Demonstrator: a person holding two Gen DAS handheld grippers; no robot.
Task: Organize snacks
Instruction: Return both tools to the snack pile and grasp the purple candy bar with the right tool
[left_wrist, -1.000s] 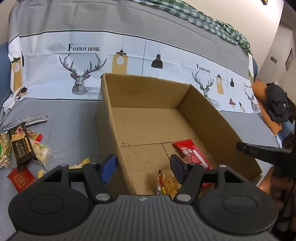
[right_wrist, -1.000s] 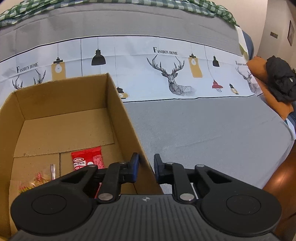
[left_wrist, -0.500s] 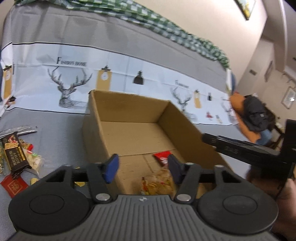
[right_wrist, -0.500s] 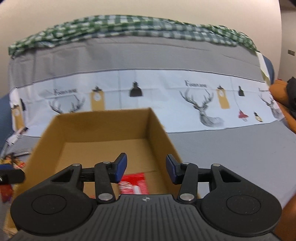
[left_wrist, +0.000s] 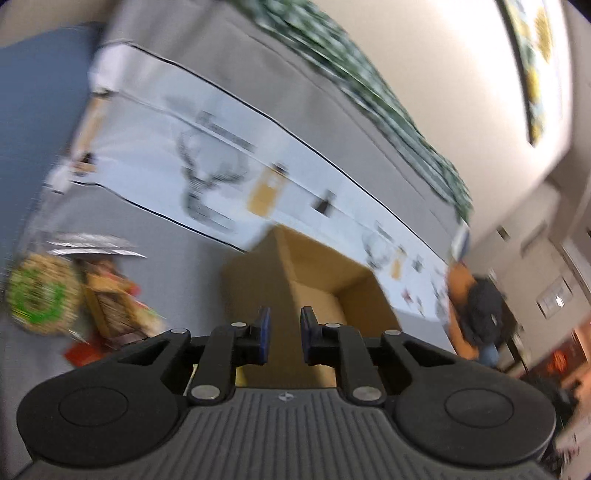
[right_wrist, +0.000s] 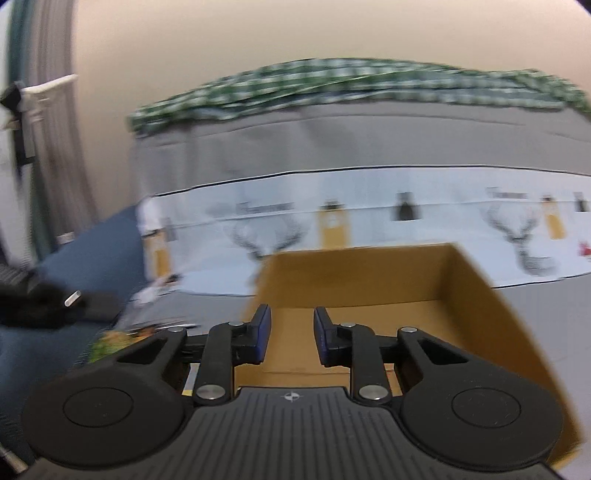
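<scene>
Both the left claw (left_wrist: 283, 334) and right claw (right_wrist: 291, 338) hang empty with fingers slightly apart over the cardboard box (right_wrist: 388, 277), while the loose snack packets (left_wrist: 74, 295) left of it on the bed (left_wrist: 177, 266) remain unsorted.

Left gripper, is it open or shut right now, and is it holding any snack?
Open and empty. The left gripper shows a narrow clear gap between its blue fingers, with the cardboard box visible through it.
</scene>
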